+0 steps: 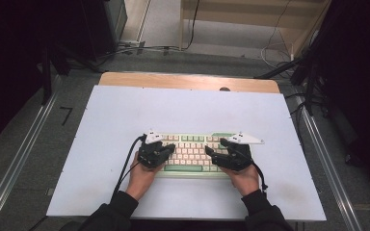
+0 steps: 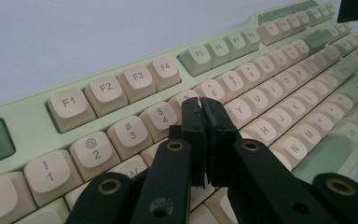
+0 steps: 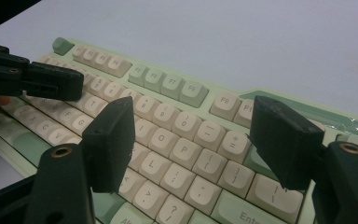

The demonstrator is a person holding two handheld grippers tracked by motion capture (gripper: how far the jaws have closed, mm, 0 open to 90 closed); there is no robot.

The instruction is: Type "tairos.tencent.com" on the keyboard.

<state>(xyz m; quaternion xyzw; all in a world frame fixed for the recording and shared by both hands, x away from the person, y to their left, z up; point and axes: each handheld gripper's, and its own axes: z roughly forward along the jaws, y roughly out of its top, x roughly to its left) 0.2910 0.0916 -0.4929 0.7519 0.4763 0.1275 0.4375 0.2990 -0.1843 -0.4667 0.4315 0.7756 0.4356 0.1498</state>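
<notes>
Left hand-held gripper (image 2: 200, 105) shut, empty, poised over keyboard (image 1: 192, 155) number row near the worktop's near edge; right hand-held gripper (image 3: 191, 140) wide open, empty. Next, probably: press a key.

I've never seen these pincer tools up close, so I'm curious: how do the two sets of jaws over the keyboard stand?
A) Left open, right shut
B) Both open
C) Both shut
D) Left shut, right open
D: the left gripper has its jaws pressed together above the keyboard near the number row, while the right gripper holds its jaws wide apart over the keys.
</notes>
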